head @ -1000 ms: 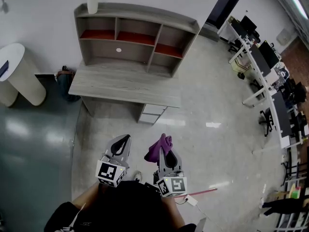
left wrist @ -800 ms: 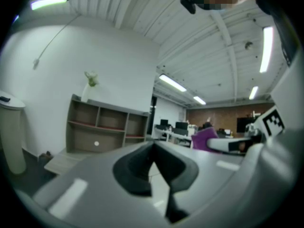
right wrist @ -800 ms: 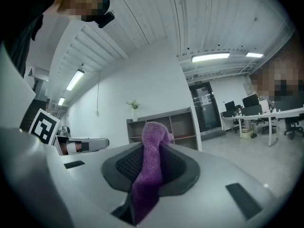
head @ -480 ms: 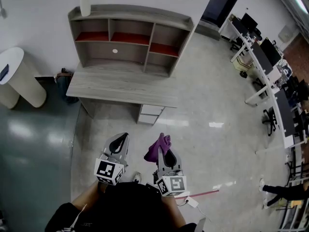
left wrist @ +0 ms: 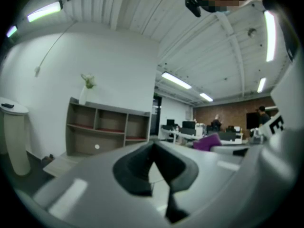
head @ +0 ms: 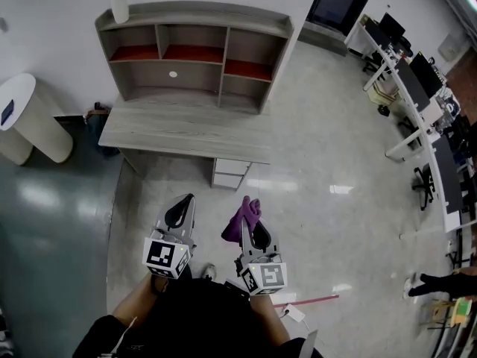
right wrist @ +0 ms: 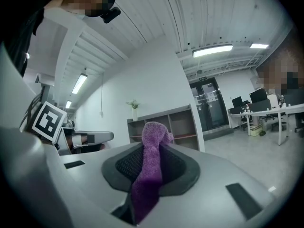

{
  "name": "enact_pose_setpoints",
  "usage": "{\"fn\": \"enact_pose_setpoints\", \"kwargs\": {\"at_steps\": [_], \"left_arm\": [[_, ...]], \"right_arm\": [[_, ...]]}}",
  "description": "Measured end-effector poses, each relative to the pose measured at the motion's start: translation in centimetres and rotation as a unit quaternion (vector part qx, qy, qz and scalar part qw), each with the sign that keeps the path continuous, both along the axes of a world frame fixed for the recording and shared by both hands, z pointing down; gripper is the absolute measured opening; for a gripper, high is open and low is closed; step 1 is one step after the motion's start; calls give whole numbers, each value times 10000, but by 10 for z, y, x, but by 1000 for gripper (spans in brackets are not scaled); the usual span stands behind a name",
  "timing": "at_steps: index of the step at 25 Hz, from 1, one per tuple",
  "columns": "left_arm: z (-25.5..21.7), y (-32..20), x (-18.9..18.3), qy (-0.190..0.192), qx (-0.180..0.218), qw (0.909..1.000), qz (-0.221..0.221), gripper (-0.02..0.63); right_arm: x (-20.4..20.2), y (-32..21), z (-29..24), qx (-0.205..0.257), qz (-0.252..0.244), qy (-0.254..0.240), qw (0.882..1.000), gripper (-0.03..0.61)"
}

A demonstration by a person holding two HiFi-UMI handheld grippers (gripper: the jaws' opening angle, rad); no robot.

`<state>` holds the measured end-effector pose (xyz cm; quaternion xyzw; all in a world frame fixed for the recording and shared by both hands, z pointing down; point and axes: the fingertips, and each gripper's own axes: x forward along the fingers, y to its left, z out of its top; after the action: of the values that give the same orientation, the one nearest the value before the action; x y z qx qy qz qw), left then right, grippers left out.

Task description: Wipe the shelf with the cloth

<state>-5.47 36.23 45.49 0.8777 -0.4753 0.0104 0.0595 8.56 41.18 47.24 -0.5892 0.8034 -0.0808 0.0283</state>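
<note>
Both claws have edged nearer the shelf (head: 194,58). Well short of it, the right claw (head: 252,226) pinches the purple cloth (head: 240,221); the left claw (head: 182,204) is closed on nothing.

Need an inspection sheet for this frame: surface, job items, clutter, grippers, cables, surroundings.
Surface: the grey desk has nothing seen on it; the shelf compartments look bare, and the upper ones have red floors.
Job's things: the purple cloth is bunched and sticks out past the jaws; neither gripper is near the shelf.
Clutter: a vase stands on the shelf top at the left end; a dark item on the floor beside the desk can't be identified.
Grippers: left gripper jaws together, empty; right gripper jaws clamped on the cloth.
Cables: a thin lead runs to a white block on the floor.
Surroundings: white pedestal at left, office desks at right, person at far right.
</note>
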Motion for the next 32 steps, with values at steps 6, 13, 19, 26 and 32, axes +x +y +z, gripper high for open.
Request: {"fn": "enact_pose_setpoints", "kwargs": {"at_steps": [6, 13, 19, 26, 32], "left_arm": [[13, -39, 2, -42, -94, 9999, -21, 5], [23, -121, 8, 73, -138, 9997, 203, 5], [29, -196, 0, 43, -382, 9982, 458, 5], [49, -280, -28, -37, -579, 9965, 606, 5], [51, -341, -37, -52, -433, 9968, 664, 5]], "right_arm": [[12, -40, 10, -94, 118, 3, 9999, 74], [12, -118, 13, -100, 310, 175, 9993, 74], [5, -196, 6, -241, 534, 246, 9980, 74], [-3, -285, 20, -425, 897, 305, 9946, 74], [-6, -336, 18, -365, 1035, 371, 9933, 74]]}}
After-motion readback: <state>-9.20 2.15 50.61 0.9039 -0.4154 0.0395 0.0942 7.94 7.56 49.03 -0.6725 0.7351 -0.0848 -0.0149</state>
